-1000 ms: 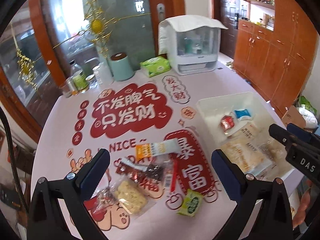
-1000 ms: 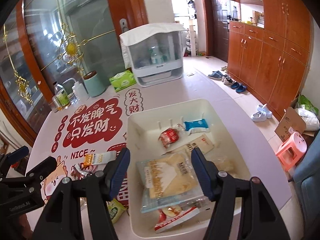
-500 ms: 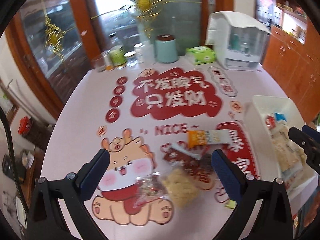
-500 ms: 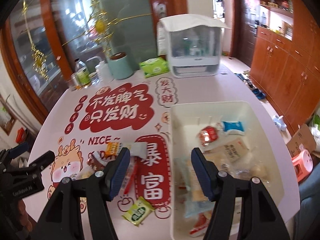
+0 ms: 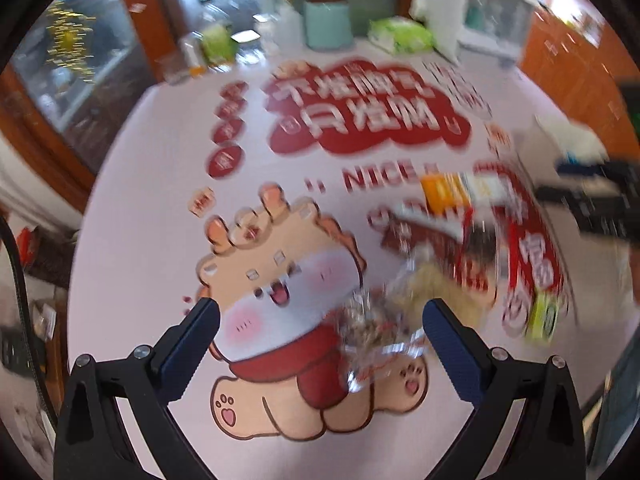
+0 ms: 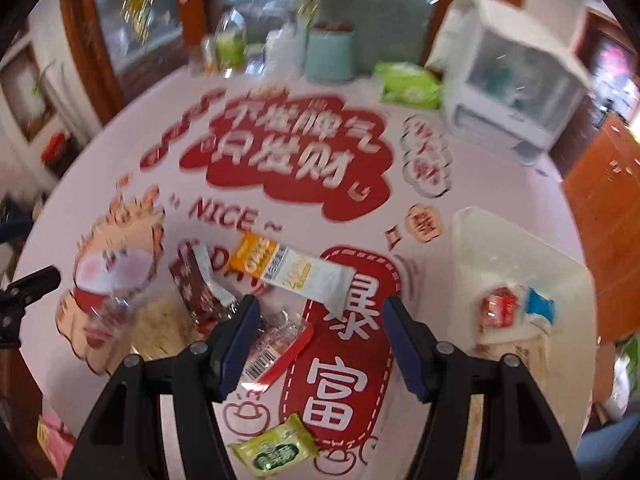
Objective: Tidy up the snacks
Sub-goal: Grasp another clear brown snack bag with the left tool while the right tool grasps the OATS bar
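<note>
Snacks (image 6: 294,270) are scattered on the bench (image 6: 320,216); both the left tongs (image 5: 320,330) and right tongs (image 6: 320,322) are held apart, empty.

1. Round table (image 6: 120,168), pale pink cover with red Chinese lettering and a cartoon print.
2. Glass panel in wood frame (image 5: 80,52) behind, gold ornaments hanging.
3. Orange-brown wooden cabinets (image 6: 600,168) at right.
4. Daylight through glass; both views motion-blurred.
</note>
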A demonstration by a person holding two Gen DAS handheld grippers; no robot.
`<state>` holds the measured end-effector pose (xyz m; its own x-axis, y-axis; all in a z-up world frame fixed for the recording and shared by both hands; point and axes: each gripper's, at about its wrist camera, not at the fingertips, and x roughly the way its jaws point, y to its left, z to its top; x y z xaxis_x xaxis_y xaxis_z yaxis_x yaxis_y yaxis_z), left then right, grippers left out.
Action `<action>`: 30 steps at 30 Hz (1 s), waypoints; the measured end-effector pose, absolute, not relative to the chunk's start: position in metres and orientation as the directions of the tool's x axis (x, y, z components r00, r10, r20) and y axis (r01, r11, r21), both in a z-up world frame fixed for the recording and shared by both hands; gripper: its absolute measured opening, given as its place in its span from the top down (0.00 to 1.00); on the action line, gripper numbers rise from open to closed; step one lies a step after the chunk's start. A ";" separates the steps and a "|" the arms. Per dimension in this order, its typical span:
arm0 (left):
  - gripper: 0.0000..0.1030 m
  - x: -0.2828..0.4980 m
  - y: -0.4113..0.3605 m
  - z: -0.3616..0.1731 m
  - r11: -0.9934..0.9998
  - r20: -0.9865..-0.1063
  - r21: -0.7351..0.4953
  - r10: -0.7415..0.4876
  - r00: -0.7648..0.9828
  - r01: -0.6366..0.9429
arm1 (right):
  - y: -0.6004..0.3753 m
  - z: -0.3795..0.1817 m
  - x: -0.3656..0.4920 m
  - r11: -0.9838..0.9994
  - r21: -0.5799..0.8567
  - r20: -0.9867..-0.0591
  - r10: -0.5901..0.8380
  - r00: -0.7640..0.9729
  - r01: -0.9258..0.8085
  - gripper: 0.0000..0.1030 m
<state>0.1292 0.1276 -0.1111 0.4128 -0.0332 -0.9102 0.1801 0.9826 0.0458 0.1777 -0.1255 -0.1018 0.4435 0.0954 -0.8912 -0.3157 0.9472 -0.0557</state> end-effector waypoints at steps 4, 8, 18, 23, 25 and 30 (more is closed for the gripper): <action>0.02 0.118 0.119 -0.130 0.957 -0.933 0.043 -0.065 0.354 0.288 | -0.115 -0.128 0.194 0.907 -0.075 -0.923 0.094 0.373 -0.414 0.38; 0.02 0.110 0.101 -0.146 0.918 -0.943 0.074 -0.063 0.326 0.390 | -0.104 -0.152 0.209 0.849 -0.123 -0.944 0.060 0.325 -0.514 0.38; 0.02 0.117 0.083 -0.174 0.840 -0.925 0.216 0.013 0.381 0.497 | -0.077 -0.186 0.232 0.703 -0.190 -0.960 0.012 0.279 -0.686 0.38; 0.07 0.129 0.084 -0.176 0.845 -0.918 0.199 -0.017 0.397 0.497 | -0.066 -0.192 0.242 0.677 -0.161 -0.969 0.029 0.245 -0.719 0.38; 0.13 0.136 0.086 -0.179 0.851 -0.922 0.182 -0.026 0.387 0.493 | -0.064 -0.196 0.246 0.669 -0.158 -0.973 0.020 0.230 -0.726 0.38; 0.29 0.147 0.095 -0.187 0.876 -0.937 0.103 -0.073 0.341 0.471 | -0.063 -0.200 0.257 0.691 -0.084 -0.983 0.060 0.172 -0.718 0.38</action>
<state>0.1475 0.0946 -0.1873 0.3412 -0.0732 -0.9371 0.4711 0.8760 0.1031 0.2574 -0.0630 -0.1997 0.1723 0.0602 -0.9832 -0.7184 0.6906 -0.0836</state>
